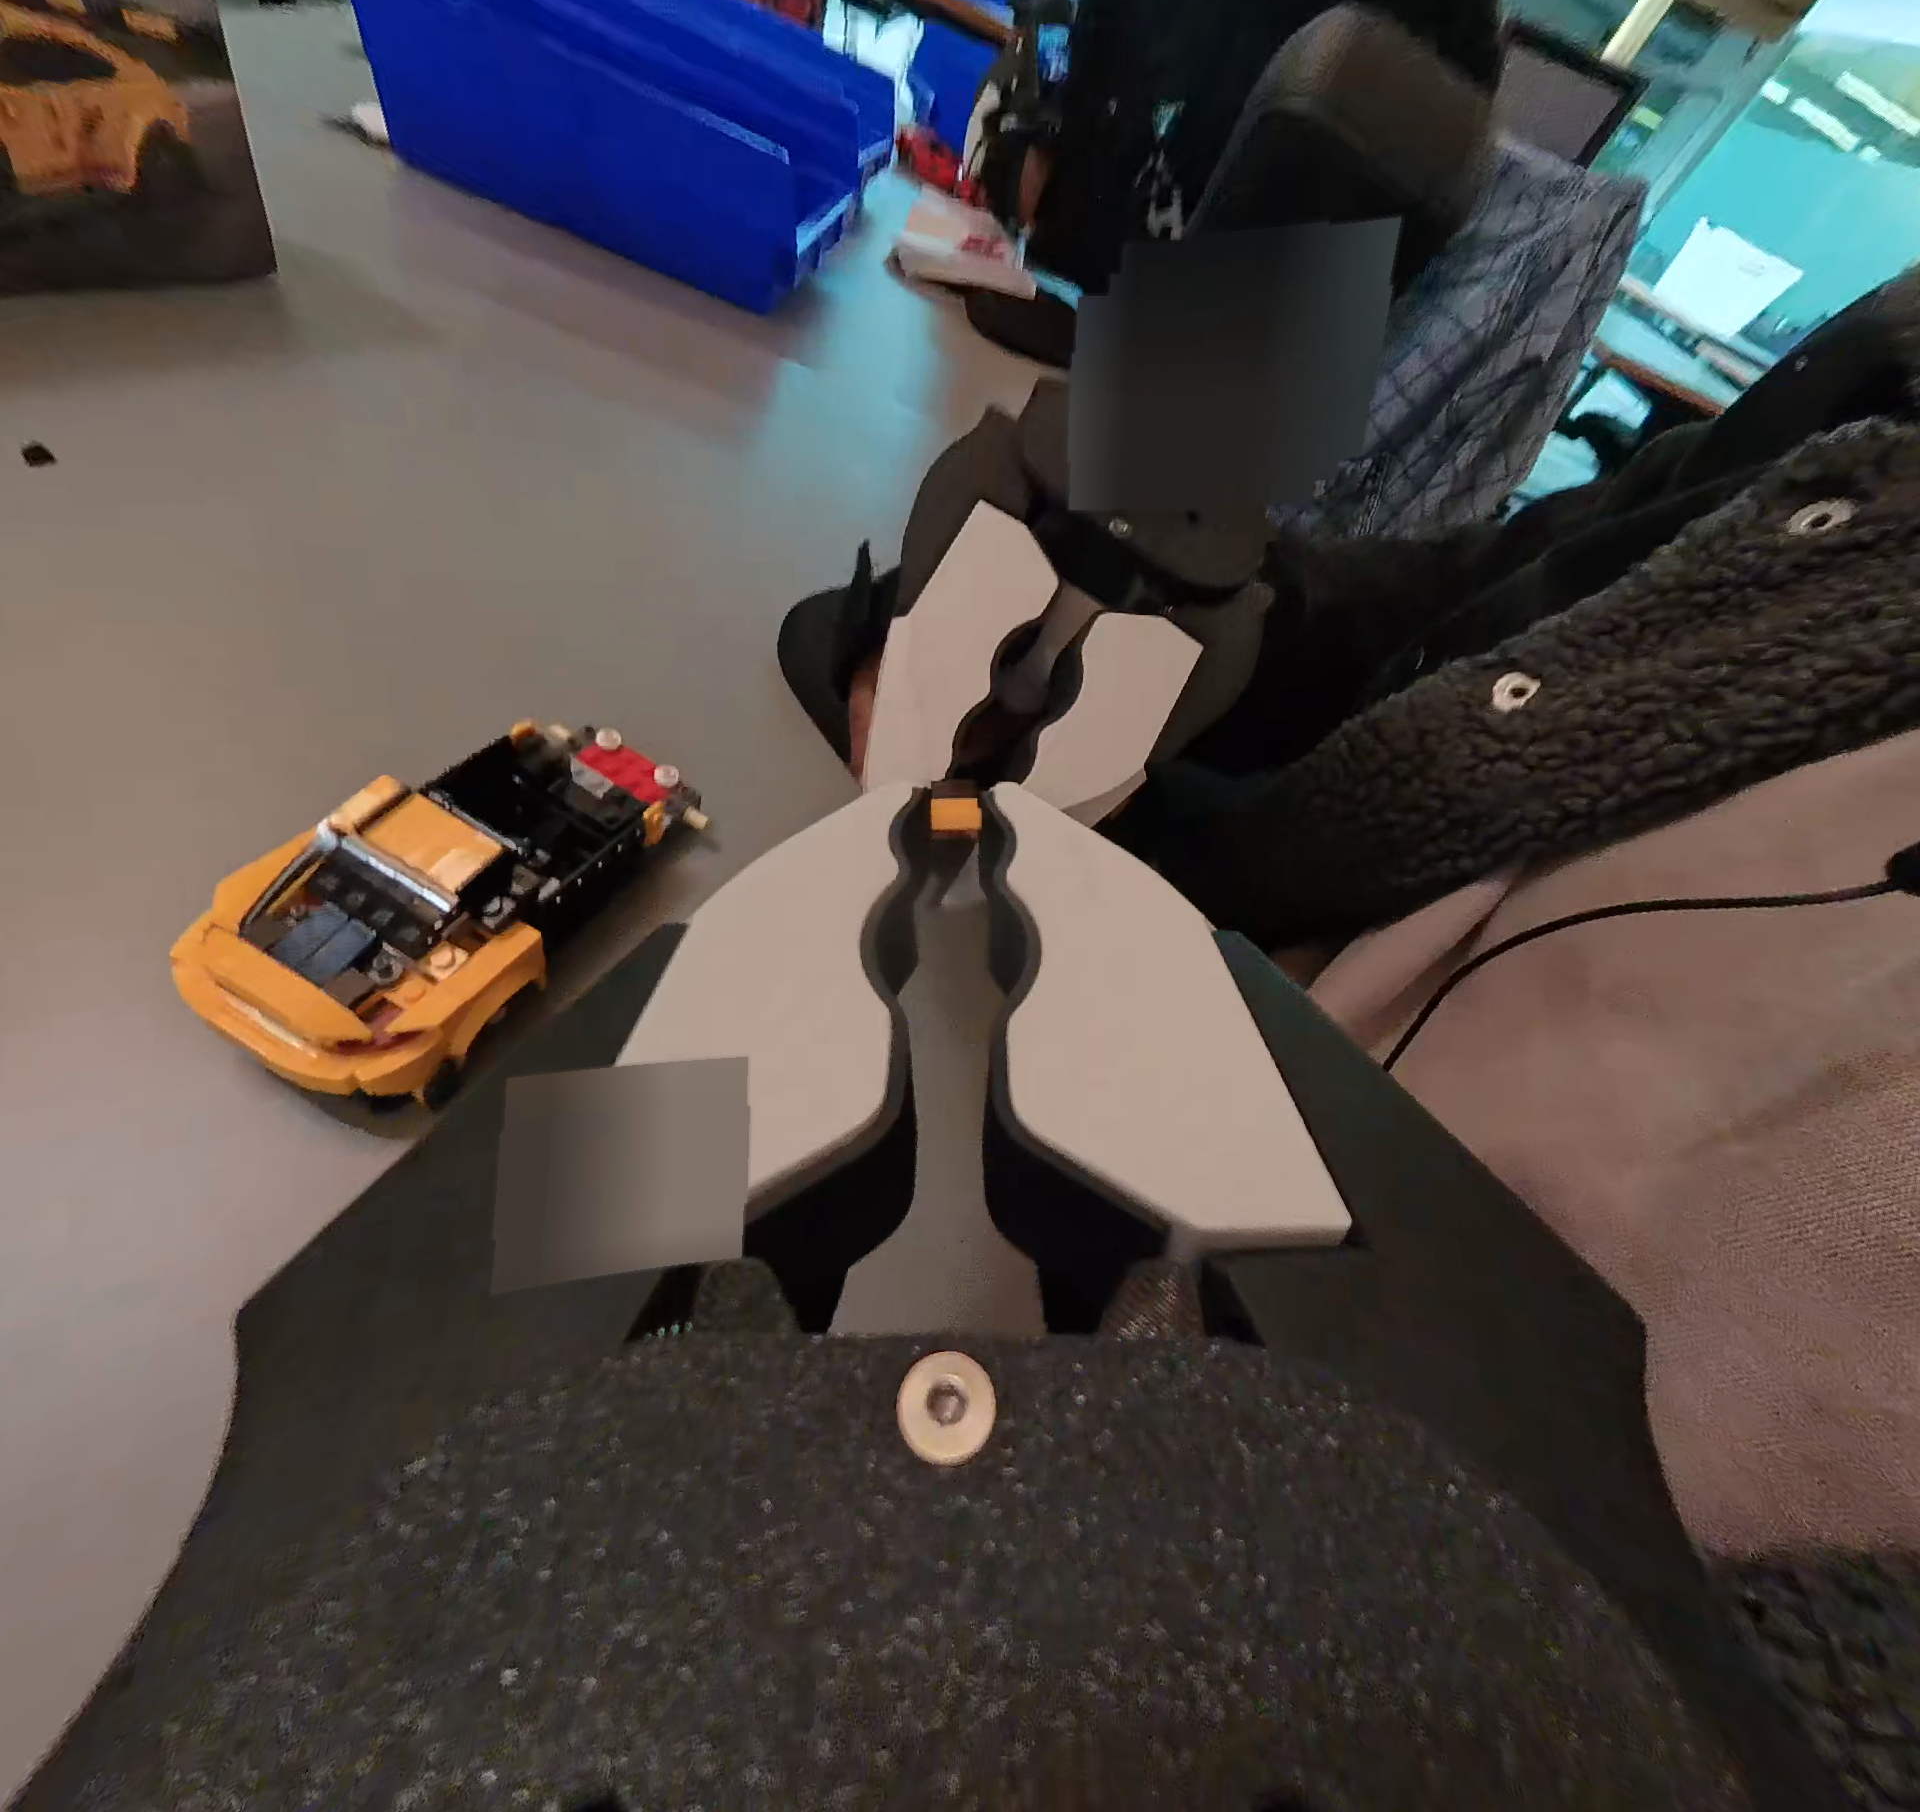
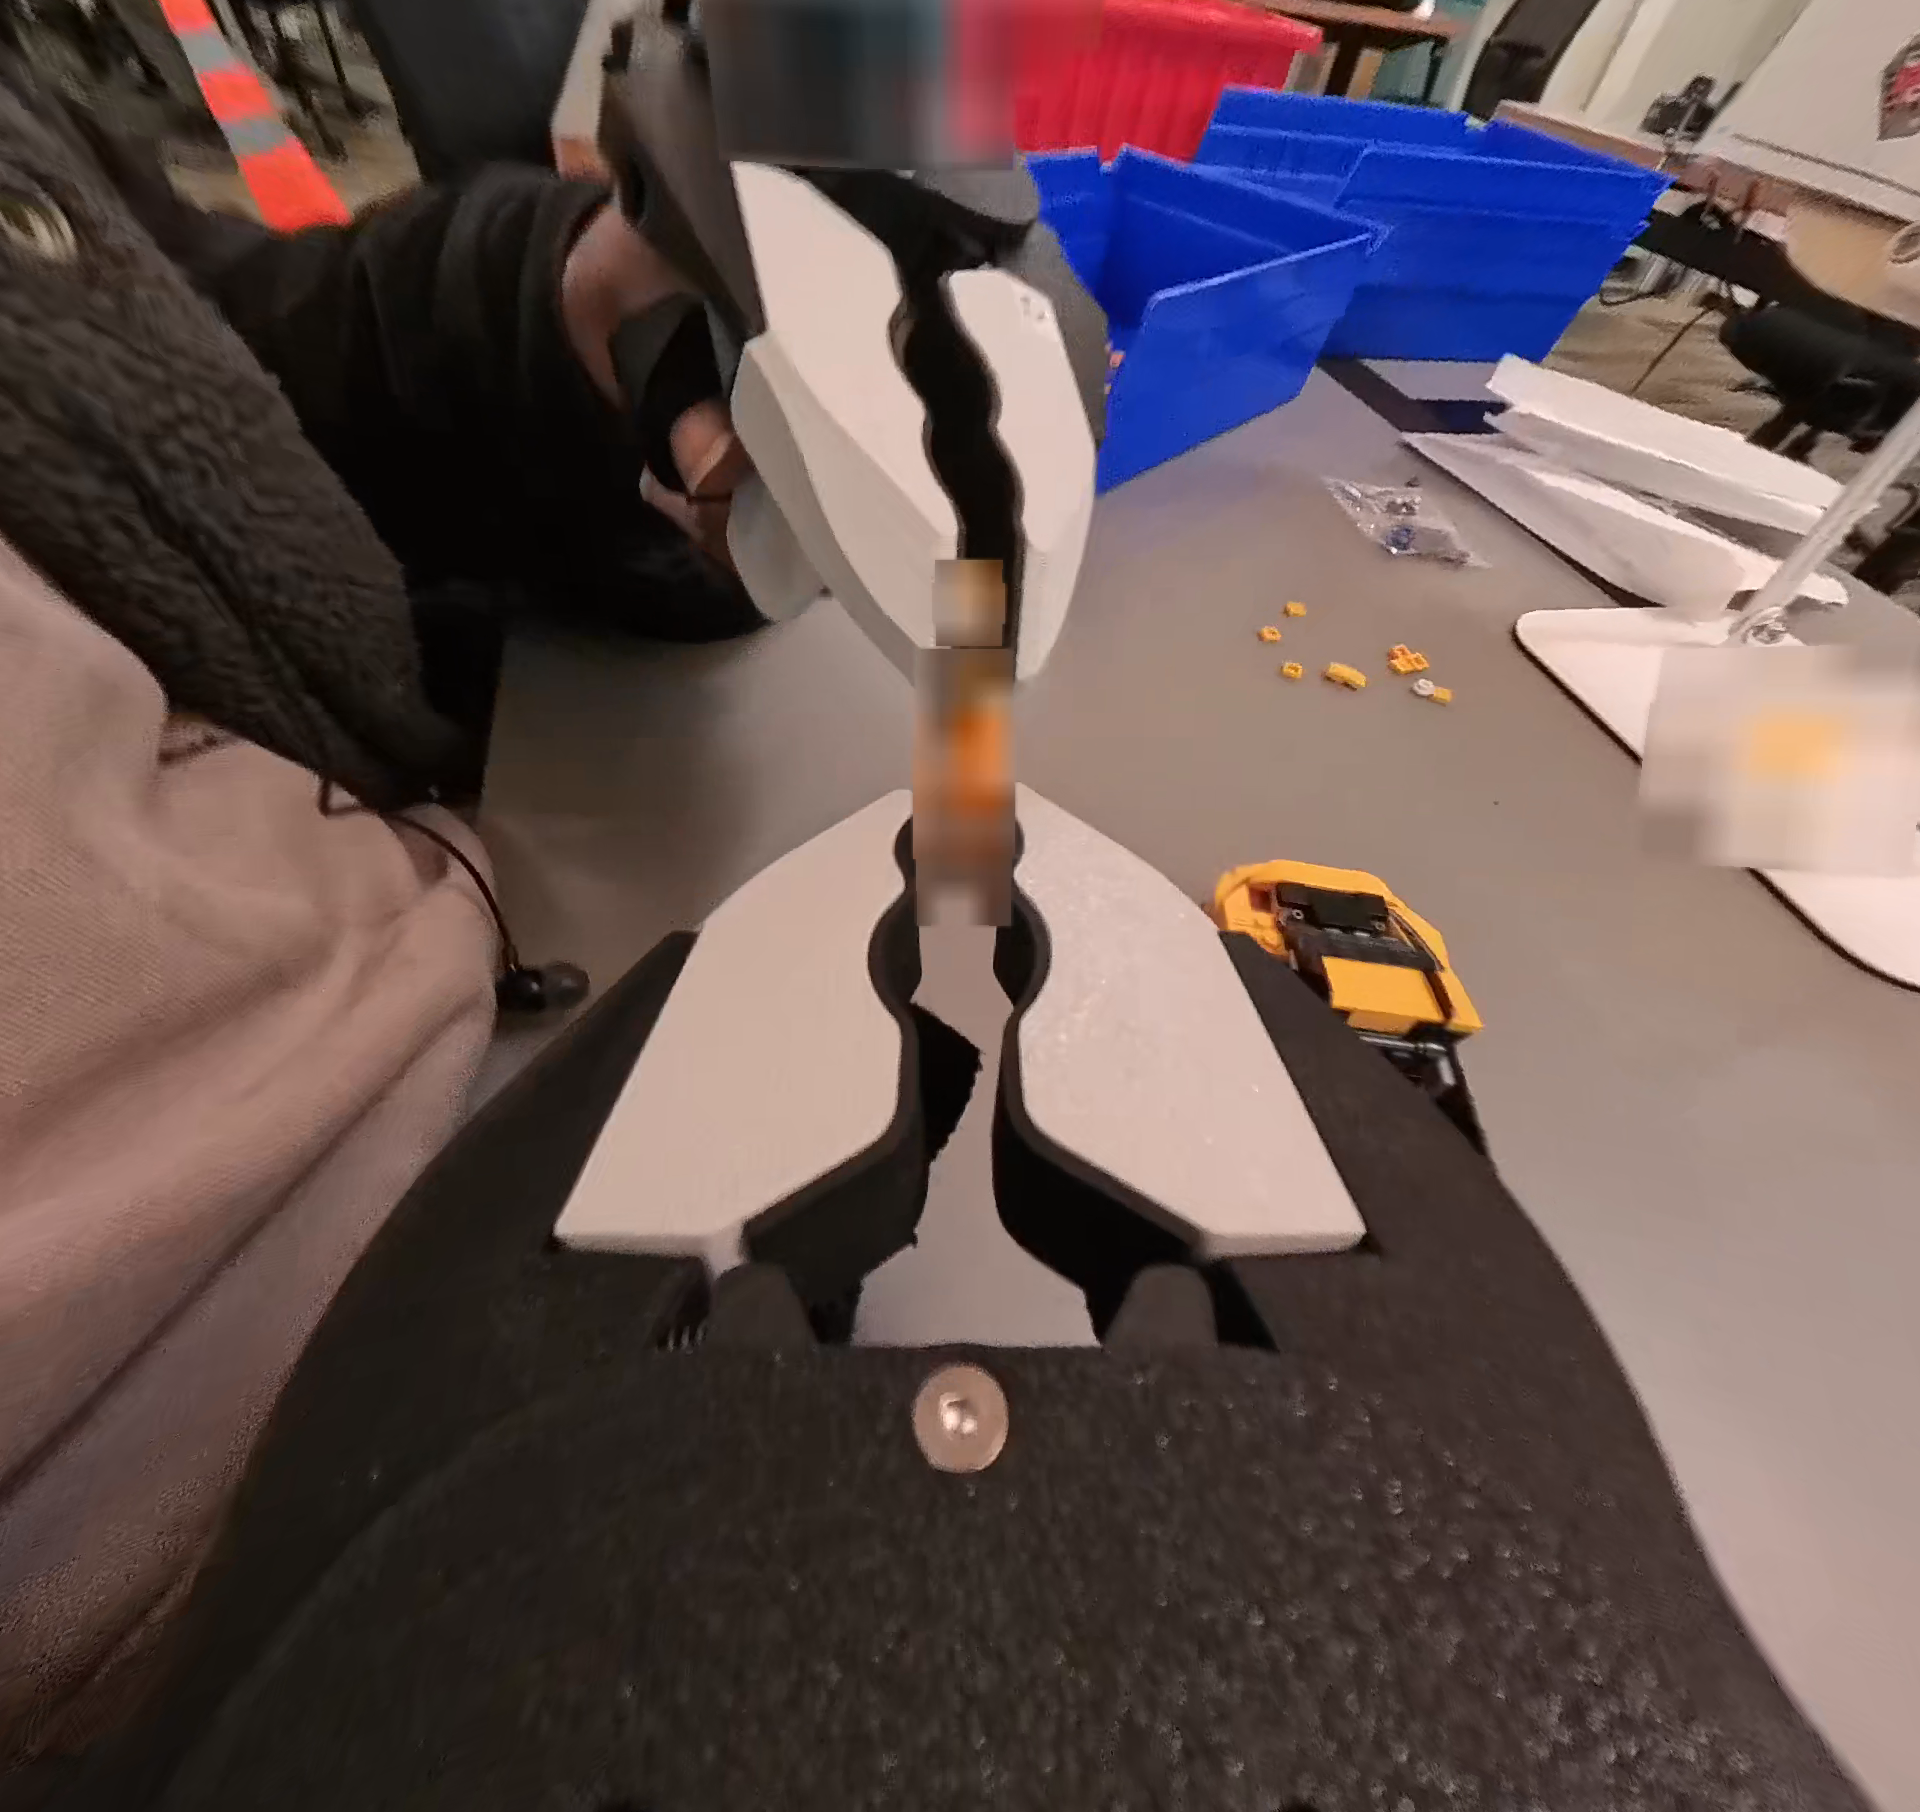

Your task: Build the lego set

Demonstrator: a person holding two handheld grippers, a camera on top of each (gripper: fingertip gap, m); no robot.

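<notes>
My left gripper (image 1: 954, 812) is shut on a small orange brick with a black part (image 1: 954, 812), held in the air above the grey table (image 1: 468, 515). My right gripper (image 1: 971, 770) faces it tip to tip, its fingers nearly together on the black far end of that same piece. In the right wrist view a mosaic patch covers the tips of my right gripper (image 2: 961, 827) and of the left gripper (image 2: 982, 619); an orange smear shows between them. A partly built yellow and black toy car (image 1: 416, 921) stands on the table to the left, and also shows in the right wrist view (image 2: 1351, 952).
Blue bins (image 1: 623, 121) stand at the back of the table. Several loose orange bricks (image 2: 1351, 666) and a small plastic bag (image 2: 1397, 515) lie farther off. A white lamp base (image 2: 1621, 661) and a printed box (image 1: 104, 100) stand at the sides. A person's dark fleece jacket (image 1: 1558, 723) is close by. My two grippers' fingertips are within a few centimetres of each other.
</notes>
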